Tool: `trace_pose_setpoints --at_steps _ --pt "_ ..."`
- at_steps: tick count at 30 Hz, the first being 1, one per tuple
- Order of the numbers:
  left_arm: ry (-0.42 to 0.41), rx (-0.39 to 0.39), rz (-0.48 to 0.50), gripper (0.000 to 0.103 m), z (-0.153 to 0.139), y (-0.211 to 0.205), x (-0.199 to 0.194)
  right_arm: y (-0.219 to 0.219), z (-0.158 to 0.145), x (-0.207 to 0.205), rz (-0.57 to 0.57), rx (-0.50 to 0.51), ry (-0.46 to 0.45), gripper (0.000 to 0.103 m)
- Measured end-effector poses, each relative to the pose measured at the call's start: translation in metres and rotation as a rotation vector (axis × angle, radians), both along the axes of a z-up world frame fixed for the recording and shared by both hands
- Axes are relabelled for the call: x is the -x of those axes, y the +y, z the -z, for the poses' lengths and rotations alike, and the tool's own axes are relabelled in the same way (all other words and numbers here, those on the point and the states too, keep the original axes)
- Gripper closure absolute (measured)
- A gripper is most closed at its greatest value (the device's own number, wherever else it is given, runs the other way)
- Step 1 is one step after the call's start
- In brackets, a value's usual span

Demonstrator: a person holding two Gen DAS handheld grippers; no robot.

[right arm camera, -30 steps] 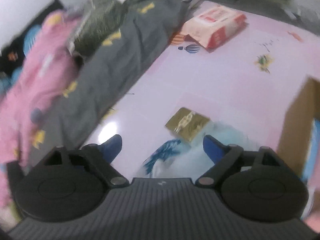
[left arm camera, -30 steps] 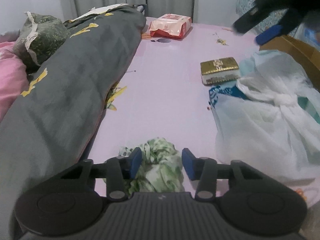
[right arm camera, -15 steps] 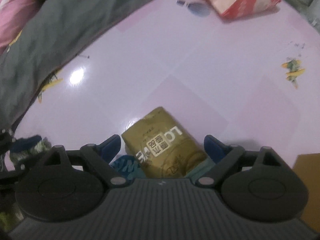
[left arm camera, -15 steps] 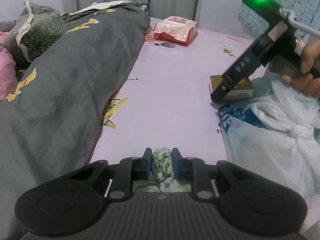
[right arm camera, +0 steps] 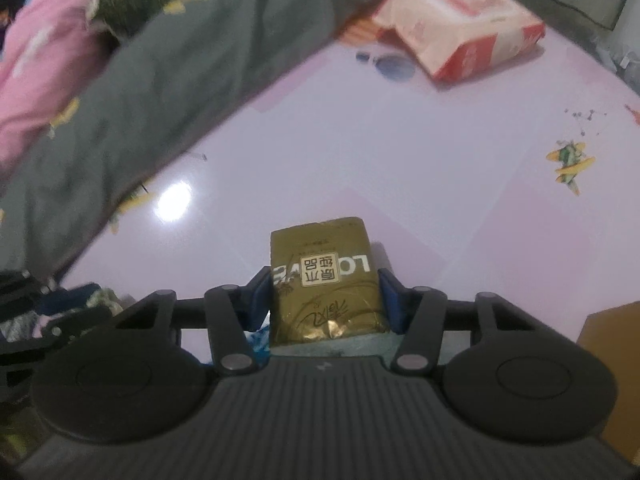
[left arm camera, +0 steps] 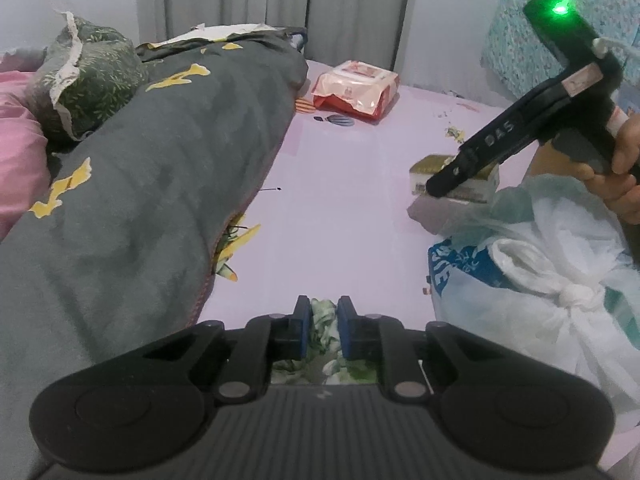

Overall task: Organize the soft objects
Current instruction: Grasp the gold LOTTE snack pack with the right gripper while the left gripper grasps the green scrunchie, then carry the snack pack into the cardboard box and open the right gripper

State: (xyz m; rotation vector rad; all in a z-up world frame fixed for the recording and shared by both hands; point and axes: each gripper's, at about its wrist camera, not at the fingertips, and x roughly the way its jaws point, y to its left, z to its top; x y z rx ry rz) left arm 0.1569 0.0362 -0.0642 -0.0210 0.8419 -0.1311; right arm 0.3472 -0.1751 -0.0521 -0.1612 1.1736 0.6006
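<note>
My left gripper (left arm camera: 323,322) is shut on a green-and-white floral cloth (left arm camera: 323,326), pinched between its blue pads low over the pink mat. My right gripper (right arm camera: 325,294) is shut on a gold tissue pack (right arm camera: 325,280), its pads against both sides. In the left wrist view the right gripper's body (left arm camera: 516,132) reaches down to the gold pack (left arm camera: 476,190) at right. The left gripper and its cloth (right arm camera: 102,298) show at the lower left of the right wrist view.
A grey quilt (left arm camera: 140,184) runs along the left, with a green pillow (left arm camera: 90,84) and pink bedding (left arm camera: 18,160). A red-and-white wipes pack (left arm camera: 356,90) lies at the back. A tied white plastic bag (left arm camera: 552,292) sits right. A cardboard box (right arm camera: 616,364) stands at the right.
My left gripper closed on the floral cloth. My right gripper came down over the gold pack and closed on it.
</note>
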Motion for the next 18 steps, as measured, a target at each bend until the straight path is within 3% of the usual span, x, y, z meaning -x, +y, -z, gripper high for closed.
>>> trace_pose_setpoints --at_steps 9,14,18 --pt "-0.066 0.017 0.007 0.088 -0.029 -0.004 0.020 -0.051 -0.066 0.036 0.126 -0.200 -0.105 0.050" --pt "-0.106 0.039 0.033 0.092 -0.041 -0.010 0.031 -0.117 -0.114 0.089 0.248 -0.321 -0.176 0.050" --pt "-0.118 0.052 0.057 0.092 -0.046 -0.018 0.036 -0.177 -0.135 0.147 0.354 -0.350 -0.232 0.050"
